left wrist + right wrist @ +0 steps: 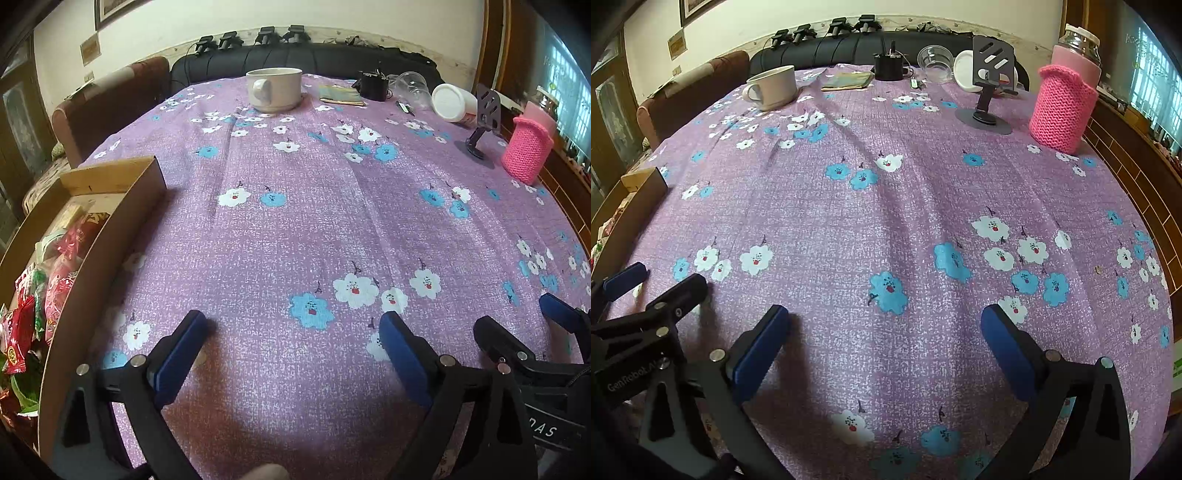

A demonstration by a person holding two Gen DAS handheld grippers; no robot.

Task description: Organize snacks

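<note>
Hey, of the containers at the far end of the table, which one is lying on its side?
The white tub beside the clear plastic cups: its round end faces the camera, while the mug and pink knit-sleeved bottle stand upright.

Readable only: "GenRobot.AI", white on the black body of the left gripper [698, 310] at the right wrist view's left edge, and, upside down on the right gripper [517, 325], perhaps "SAU"; snack wrappers [22, 325] too blurred.
</note>
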